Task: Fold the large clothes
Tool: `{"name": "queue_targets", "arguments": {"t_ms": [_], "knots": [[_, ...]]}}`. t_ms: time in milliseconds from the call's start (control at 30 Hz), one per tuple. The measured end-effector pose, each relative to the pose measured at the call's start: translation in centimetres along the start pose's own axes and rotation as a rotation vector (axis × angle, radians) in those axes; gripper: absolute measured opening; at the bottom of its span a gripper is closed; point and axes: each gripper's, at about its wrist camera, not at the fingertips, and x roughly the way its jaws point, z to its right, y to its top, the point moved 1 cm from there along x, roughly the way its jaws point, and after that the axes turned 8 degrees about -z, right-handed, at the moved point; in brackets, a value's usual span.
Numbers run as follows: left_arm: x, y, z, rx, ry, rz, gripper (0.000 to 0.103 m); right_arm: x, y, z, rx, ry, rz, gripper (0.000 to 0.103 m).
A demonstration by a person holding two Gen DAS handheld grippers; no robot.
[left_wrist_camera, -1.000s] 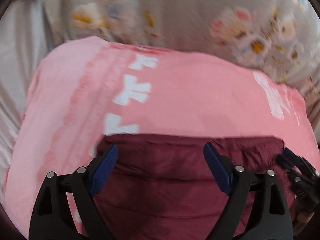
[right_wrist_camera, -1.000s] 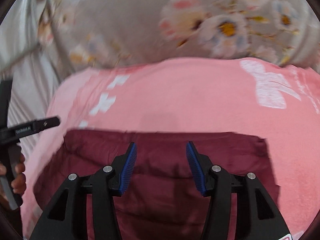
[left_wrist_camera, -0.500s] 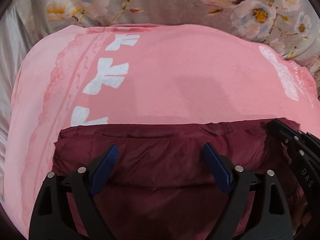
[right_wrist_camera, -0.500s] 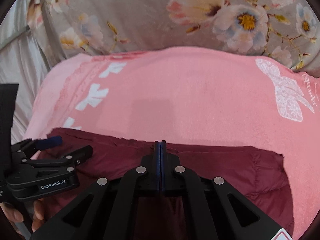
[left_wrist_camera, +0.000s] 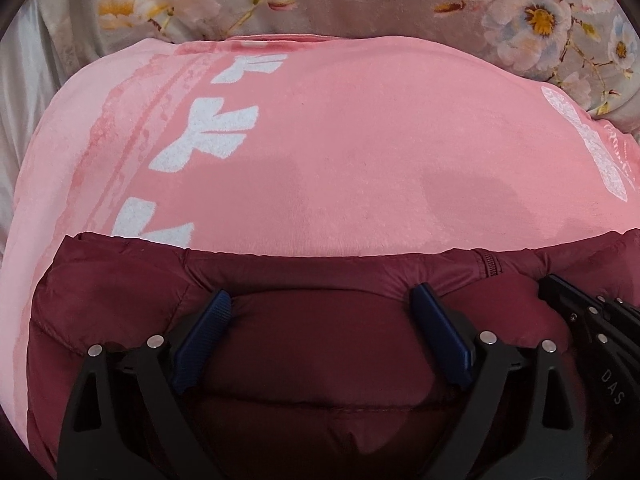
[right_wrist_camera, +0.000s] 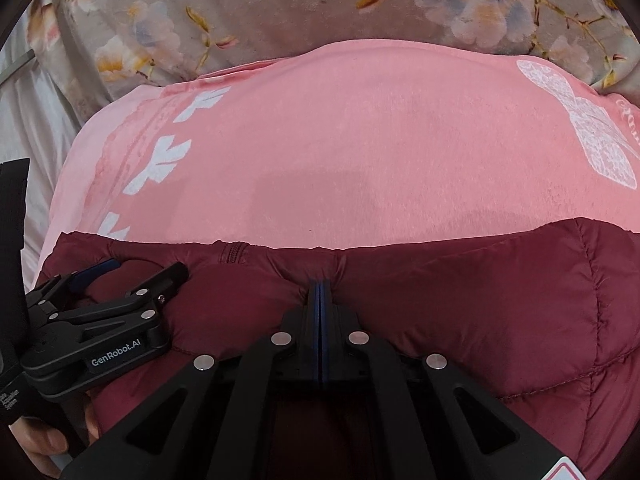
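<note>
A maroon quilted puffer jacket (left_wrist_camera: pixel 320 344) lies on a pink blanket (left_wrist_camera: pixel 344 152); it also shows in the right wrist view (right_wrist_camera: pixel 480 300). My left gripper (left_wrist_camera: pixel 322 300) is open, its blue pads pressed down on the jacket just behind its far edge. My right gripper (right_wrist_camera: pixel 319 285) is shut on a pinch of the jacket's fabric near that far edge, beside the zipper (right_wrist_camera: pixel 231 254). The left gripper also shows in the right wrist view (right_wrist_camera: pixel 136 276), close on the left. The right gripper's body shows at the right edge of the left wrist view (left_wrist_camera: pixel 592 320).
The pink blanket (right_wrist_camera: pixel 360 152) has white bow prints and covers a bed. A grey floral cover (right_wrist_camera: pixel 280 4) lies beyond it. White sheet (right_wrist_camera: pixel 28 112) shows at the left. A hand (right_wrist_camera: pixel 44 440) holds the left gripper.
Both grippers have come down onto the jacket near its far edge. The right gripper was open a second ago and has shut on the fabric. The left has stayed open.
</note>
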Motion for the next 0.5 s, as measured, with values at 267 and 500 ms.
{"name": "queue_targets", "arguments": {"t_ms": [267, 500], "knots": [[0.16, 0.0, -0.01, 0.001, -0.001, 0.006, 0.091, -0.08, 0.11, 0.17, 0.013, 0.013, 0.003, 0.0], [0.2, 0.04, -0.08, 0.003, -0.002, 0.007, 0.091, -0.09, 0.03, 0.42, 0.025, 0.032, 0.006, 0.0]]}}
